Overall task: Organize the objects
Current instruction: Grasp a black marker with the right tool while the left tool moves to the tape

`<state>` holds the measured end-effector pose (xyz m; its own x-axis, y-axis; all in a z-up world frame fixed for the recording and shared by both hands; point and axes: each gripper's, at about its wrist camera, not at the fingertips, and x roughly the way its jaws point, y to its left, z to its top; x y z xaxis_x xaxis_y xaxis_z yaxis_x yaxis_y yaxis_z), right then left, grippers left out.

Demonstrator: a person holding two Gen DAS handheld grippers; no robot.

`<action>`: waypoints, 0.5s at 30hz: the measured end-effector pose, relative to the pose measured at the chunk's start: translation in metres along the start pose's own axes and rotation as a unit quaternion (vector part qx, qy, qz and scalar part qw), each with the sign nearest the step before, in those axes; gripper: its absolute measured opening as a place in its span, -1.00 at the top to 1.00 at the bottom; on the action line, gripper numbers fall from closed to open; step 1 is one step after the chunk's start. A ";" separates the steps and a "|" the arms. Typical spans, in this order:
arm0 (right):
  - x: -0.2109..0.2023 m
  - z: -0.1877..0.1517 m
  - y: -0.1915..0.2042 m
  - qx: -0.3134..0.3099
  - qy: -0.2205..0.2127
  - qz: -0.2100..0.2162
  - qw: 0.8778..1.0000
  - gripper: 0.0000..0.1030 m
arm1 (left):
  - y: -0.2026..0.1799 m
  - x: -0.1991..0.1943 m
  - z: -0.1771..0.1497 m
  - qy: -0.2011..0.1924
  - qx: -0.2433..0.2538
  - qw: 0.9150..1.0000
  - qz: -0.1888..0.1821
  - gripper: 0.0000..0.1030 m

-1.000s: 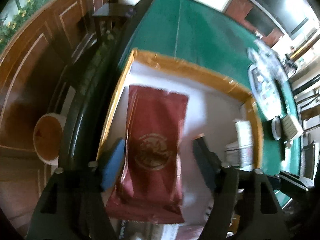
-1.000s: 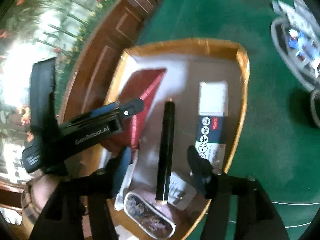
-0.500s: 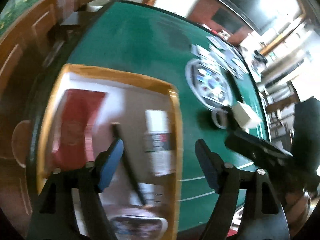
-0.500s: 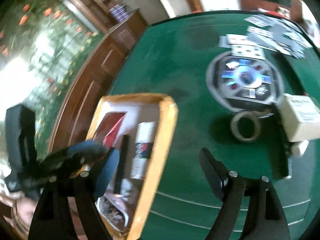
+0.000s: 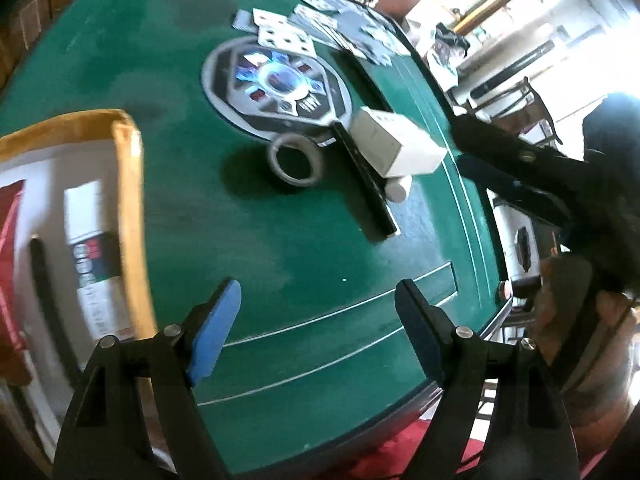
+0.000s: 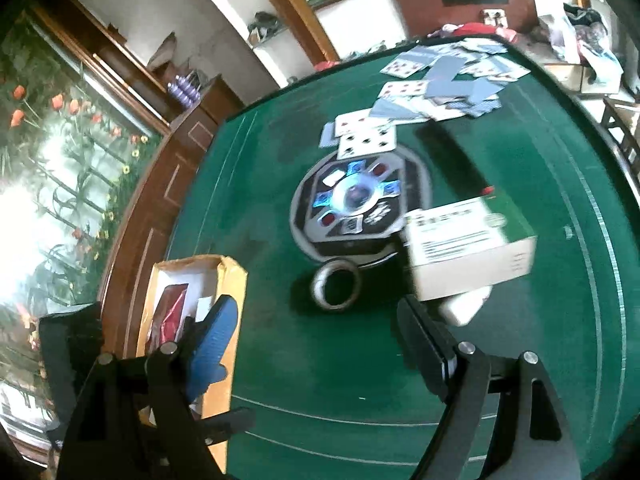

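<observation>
Now hovering between picks, both claws (image 5: 316,320) (image 6: 316,344) gaping wide, empty; next, reaching mid-table for the tape (image 6: 336,286).

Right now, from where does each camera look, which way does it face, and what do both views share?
Left wrist: behind the open left gripper, facing across the green table; its own fingers show, and the right gripper.
Right wrist: behind the open right gripper, facing the table; its own fingers show.
Shared: tape roll, white box, cardboard tray, playing cards.
</observation>
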<state>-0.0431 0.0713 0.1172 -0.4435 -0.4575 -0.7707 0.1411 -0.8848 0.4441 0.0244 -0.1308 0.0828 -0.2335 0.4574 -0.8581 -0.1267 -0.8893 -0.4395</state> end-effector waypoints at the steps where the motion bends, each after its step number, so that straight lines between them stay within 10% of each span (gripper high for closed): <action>1: -0.006 -0.001 -0.008 0.002 -0.003 -0.004 1.000 -0.61 | -0.003 0.003 0.000 0.001 -0.001 1.000 0.000 -0.56; 15: -0.029 -0.023 -0.109 0.105 -0.013 -0.067 0.992 -0.67 | -0.007 0.061 0.048 -0.037 -0.039 0.997 0.061 -0.56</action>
<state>-0.0256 0.1791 0.0809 -0.4685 -0.3315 -0.8189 -0.1065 -0.8990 0.4248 -0.0356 -0.0963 0.0461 -0.3131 0.3420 -0.8860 -0.0175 -0.9348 -0.3547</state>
